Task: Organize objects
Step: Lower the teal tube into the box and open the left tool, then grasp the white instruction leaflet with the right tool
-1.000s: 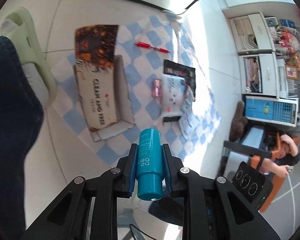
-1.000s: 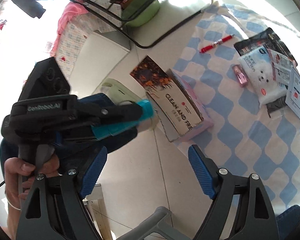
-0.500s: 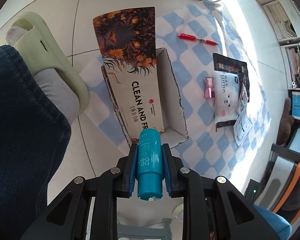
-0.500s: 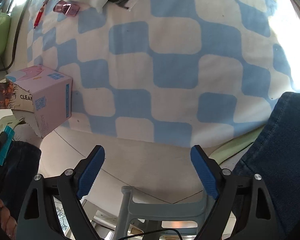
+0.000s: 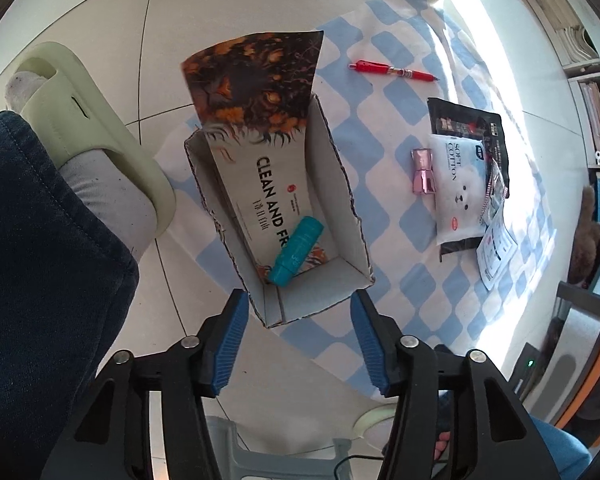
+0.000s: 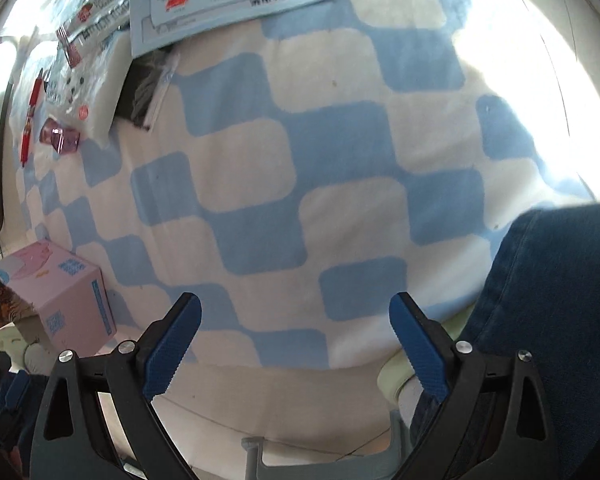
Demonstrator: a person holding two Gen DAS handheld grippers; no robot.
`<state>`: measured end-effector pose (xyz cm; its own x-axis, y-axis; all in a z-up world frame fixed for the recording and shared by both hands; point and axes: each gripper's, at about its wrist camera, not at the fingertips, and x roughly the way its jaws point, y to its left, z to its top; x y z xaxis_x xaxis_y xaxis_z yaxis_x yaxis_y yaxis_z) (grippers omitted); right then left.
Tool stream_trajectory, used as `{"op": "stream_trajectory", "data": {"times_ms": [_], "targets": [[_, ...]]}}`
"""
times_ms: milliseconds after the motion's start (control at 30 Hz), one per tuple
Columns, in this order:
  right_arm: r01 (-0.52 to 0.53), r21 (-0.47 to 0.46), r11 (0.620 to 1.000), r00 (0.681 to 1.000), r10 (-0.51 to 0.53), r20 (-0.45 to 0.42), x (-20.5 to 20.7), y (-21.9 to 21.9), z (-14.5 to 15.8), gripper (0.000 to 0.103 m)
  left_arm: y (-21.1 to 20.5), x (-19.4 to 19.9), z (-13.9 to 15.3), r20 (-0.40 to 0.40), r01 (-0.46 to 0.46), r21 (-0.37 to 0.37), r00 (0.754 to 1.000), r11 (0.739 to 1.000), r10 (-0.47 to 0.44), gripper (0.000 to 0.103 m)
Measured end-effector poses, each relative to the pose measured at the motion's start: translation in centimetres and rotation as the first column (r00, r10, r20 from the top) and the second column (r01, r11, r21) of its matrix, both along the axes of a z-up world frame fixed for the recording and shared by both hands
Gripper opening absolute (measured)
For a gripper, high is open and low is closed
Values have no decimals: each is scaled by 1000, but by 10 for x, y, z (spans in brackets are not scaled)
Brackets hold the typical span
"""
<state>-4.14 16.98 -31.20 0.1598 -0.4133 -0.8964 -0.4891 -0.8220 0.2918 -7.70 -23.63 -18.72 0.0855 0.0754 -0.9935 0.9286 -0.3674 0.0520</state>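
Left gripper [image 5: 296, 332] hung above the near end of the cardboard box [image 5: 320, 300], pointing down, blue fingers [image 5: 230, 340] spread wide and holding nothing. Right gripper [image 6: 294, 344] hovered low over the checkered cloth [image 6: 340, 152], jaws likewise spread and empty, only cloth between them.

Around the box, left to right in the left wrist view: a jeans leg [image 5: 40, 280] and a pale green slipper [image 5: 84, 120] sat on the tile just left of it; a printed flap reading CLEAN AND FR [image 5: 260, 120] folded over the box's left wall and ran down inside. Right of the box, on the cloth, lay a red pen [image 5: 392, 72], a small pink bottle [image 5: 423, 170], and a white cotton pack [image 5: 458, 188] over a dark pouch [image 5: 466, 118], with a paper leaflet [image 5: 496, 252] at the far right. Nothing stood between the left gripper and the box opening.

The teal tube [image 5: 298, 250] lay tilted inside the box, on the printed flap near the near end wall, just beyond the left gripper's fingertips and apart from them.
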Motion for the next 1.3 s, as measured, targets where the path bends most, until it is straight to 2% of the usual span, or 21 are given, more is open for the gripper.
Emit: {"op": "stream_trajectory", "data": {"times_ms": [100,233,367,433,567,700,767,800,833,867,900,933,1033,1167,1300], "targets": [[-69,79,995,990,78,-117,-28,2,10,95,1,1,3,6,-10,8,1000,1000,10,61],[-230,231,945,934,281,-222,-70,-11,23,95,1,4,5,15,-35,29,999,999,34,61],[-355,319,879,869,436,-234,-106,-30,21,95,4,3,8,27,-23,33,999,999,22,61],[-394,352,849,848,484,-216,-120,-40,15,95,6,1,9,39,-5,32,999,999,4,61],[-424,360,831,834,513,-203,-141,-53,1,95,7,-2,7,62,10,40,998,999,-13,61],[-423,407,809,823,532,-201,-156,-59,-6,93,5,-3,3,84,1,51,996,999,-5,61],[-431,445,785,807,556,-200,-160,-61,-6,75,5,-5,2,82,-3,53,997,999,-1,61],[-430,440,789,801,558,-218,-161,-60,-3,61,5,-7,1,77,1,55,997,998,-5,61],[-427,427,797,800,553,-232,-161,-59,-1,35,7,-9,0,76,10,56,997,998,-14,61],[-433,422,796,799,556,-227,-162,-58,0,26,8,-11,0,78,20,55,997,998,-25,61],[-439,428,790,797,562,-220,-162,-57,2,25,9,-13,-1,81,30,53,996,998,-34,61],[-441,428,789,793,566,-227,-160,-56,5,20,10,-15,-1,84,38,50,996,998,-42,61],[-450,412,792,784,571,-242,-154,-51,14,15,15,-15,1,75,45,47,996,998,-49,61],[-425,381,821,800,538,-266,-143,-39,33,10,18,-10,8,57,40,39,998,998,-42,61],[-380,315,870,816,475,-328,-130,-27,62,7,20,-3,16,27,18,30,999,999,-19,61]]}}
